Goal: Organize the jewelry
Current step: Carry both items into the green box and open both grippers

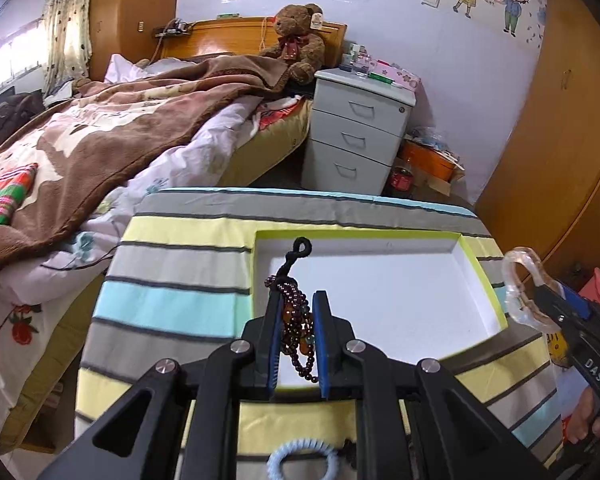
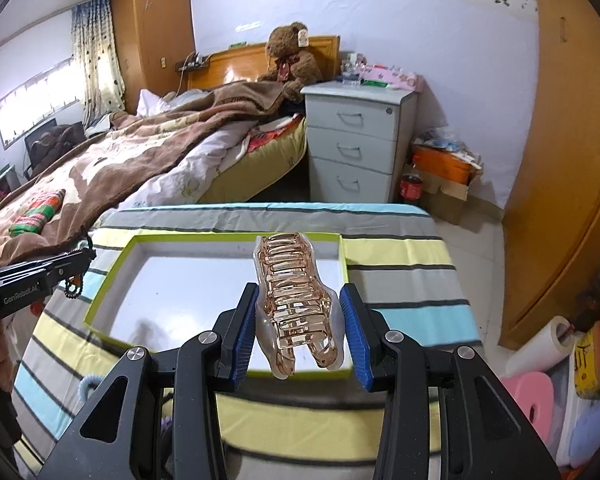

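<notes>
My left gripper (image 1: 297, 300) is shut on a dark red bead bracelet (image 1: 298, 320) with a black cord loop, held above the left part of a shallow white tray with a green rim (image 1: 466, 252). My right gripper (image 2: 298, 296) is shut on a clear amber hair claw clip (image 2: 296, 296), held above the tray's (image 2: 112, 264) near right edge. The clip and right gripper show at the right of the left wrist view (image 1: 524, 292). The left gripper and hanging beads show at the left of the right wrist view (image 2: 74, 286). A light blue spiral hair tie (image 1: 300, 458) lies on the striped cloth below my left gripper.
The tray sits on a table with a striped cloth (image 2: 400, 256). A bed with a brown blanket (image 2: 120, 168) lies left. A grey drawer cabinet (image 2: 356, 144) stands behind the table. A wooden wardrobe (image 2: 560, 160) is right, with clutter on the floor (image 2: 560, 360).
</notes>
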`<state>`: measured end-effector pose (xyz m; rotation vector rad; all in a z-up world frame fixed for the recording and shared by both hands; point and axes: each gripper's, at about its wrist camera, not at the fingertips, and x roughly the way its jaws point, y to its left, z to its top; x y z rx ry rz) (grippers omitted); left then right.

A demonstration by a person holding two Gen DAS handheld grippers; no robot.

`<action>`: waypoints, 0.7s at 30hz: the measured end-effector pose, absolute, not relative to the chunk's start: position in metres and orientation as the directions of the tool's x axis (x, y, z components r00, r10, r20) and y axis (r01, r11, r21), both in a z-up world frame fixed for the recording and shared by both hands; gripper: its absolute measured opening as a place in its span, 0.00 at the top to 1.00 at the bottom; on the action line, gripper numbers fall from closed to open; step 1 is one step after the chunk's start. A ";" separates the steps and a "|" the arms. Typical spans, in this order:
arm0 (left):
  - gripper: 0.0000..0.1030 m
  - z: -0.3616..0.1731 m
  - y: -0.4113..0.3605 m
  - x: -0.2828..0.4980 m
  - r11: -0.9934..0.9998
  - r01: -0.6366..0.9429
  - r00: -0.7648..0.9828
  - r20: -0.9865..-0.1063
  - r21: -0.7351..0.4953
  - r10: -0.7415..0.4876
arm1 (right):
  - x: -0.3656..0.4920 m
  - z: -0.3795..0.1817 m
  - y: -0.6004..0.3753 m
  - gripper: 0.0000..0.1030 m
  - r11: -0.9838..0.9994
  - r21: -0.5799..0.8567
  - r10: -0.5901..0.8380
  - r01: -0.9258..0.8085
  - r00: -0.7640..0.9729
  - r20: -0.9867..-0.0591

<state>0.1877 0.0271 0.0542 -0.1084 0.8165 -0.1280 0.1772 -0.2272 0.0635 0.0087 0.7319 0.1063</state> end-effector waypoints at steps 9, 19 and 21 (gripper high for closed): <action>0.85 0.032 0.012 0.225 0.979 0.095 0.638 -0.743 -0.183 -0.201 | 0.223 0.031 -0.230 0.59 0.995 0.047 0.094 -0.087 0.687 -0.720; 0.85 0.006 -0.003 0.253 0.978 0.107 0.586 -0.784 -0.178 -0.207 | 0.249 0.008 -0.227 0.59 0.996 0.034 0.084 -0.089 0.658 -0.748; 0.85 0.001 -0.004 0.259 0.979 0.103 0.577 -0.791 -0.176 -0.203 | 0.251 0.006 -0.227 0.59 0.996 0.024 0.077 -0.088 0.667 -0.741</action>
